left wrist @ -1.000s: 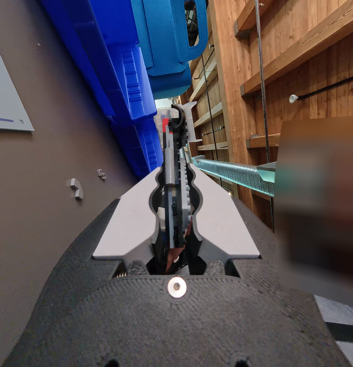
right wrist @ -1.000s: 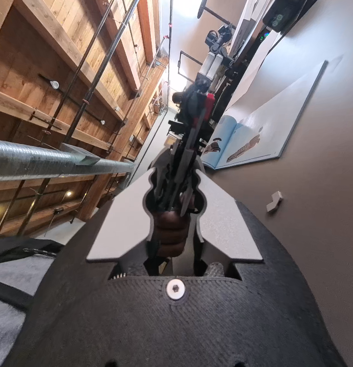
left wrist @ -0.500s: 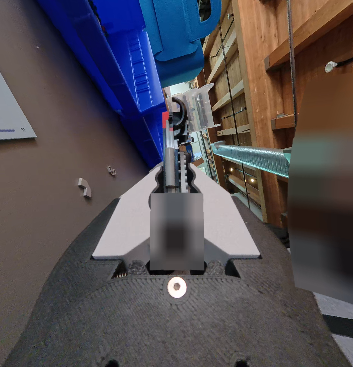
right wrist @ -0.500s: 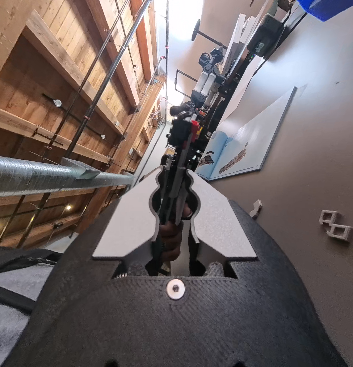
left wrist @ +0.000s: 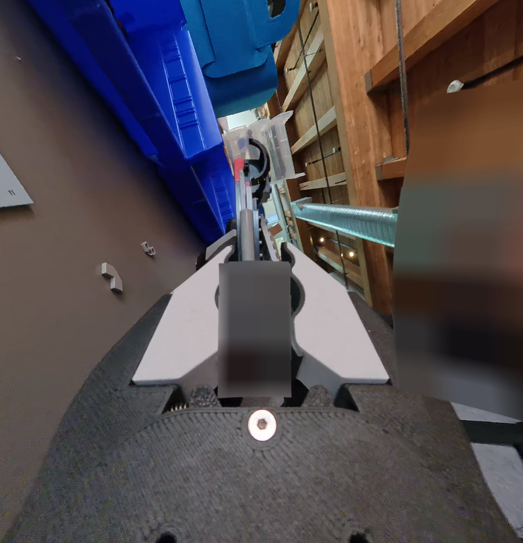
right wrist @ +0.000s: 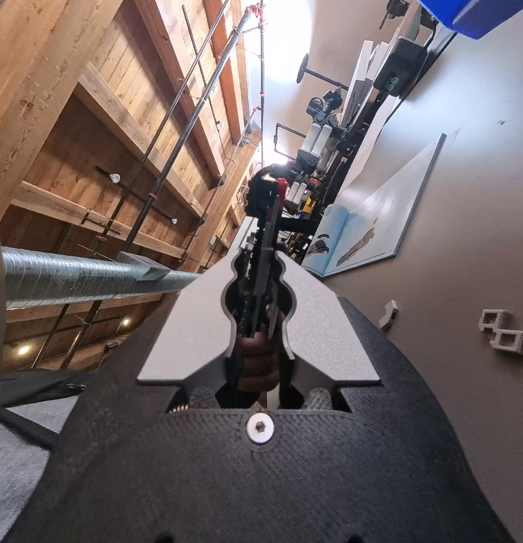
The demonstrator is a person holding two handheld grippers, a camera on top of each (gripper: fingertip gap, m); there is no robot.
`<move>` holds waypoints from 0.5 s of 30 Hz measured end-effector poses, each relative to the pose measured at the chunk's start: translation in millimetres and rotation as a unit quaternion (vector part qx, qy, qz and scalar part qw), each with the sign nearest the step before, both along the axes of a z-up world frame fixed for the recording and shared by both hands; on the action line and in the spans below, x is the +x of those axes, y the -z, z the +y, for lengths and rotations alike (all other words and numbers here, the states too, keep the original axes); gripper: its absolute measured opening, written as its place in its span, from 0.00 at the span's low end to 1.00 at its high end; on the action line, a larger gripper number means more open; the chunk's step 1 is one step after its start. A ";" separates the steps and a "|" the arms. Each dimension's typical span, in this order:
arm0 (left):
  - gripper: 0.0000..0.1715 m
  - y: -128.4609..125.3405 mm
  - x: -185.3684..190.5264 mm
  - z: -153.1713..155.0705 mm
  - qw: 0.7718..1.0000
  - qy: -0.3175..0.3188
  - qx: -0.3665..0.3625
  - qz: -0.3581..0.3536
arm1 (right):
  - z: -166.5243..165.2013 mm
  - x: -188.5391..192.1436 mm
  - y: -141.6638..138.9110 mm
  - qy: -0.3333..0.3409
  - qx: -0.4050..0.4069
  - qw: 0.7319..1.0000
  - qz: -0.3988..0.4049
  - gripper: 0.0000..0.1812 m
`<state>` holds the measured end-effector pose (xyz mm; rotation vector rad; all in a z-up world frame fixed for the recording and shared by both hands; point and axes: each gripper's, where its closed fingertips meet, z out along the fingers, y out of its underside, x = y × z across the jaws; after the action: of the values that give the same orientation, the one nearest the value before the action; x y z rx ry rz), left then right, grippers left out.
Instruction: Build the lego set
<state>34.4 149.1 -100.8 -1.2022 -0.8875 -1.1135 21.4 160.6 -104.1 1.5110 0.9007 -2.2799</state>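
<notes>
We pinch the lego model (left wrist: pixel 248 229) between the fingers of both the left gripper (left wrist: pixel 255 255) and the right gripper (right wrist: pixel 255 264); keep both grips firm and aligned, above the desk (right wrist: pixel 460 205).

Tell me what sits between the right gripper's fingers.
The right gripper is shut on the lego model, a thin grey and black assembly with a red piece at its far end. A hand shows below it. The model's lower end is hidden behind the fingers.
</notes>
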 end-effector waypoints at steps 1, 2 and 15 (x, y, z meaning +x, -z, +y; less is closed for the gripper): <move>0.16 0.1 -0.9 -0.5 1.000 -0.003 0.007 -0.010 | 0.2 -0.1 -0.1 0.001 -0.001 1.000 0.000 0.11; 0.15 0.8 -1.5 -0.8 1.000 -0.006 0.010 -0.017 | 0.1 -0.2 -0.3 0.000 -0.002 1.000 0.001 0.11; 0.12 -9.5 4.3 -3.3 0.996 -0.057 0.058 -0.021 | -7.1 9.1 -12.3 -0.006 0.015 0.999 0.040 0.12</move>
<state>38.7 145.8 -91.4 -1.0237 -0.8998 -1.0867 30.5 153.6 -91.7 1.4326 0.9677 -2.3426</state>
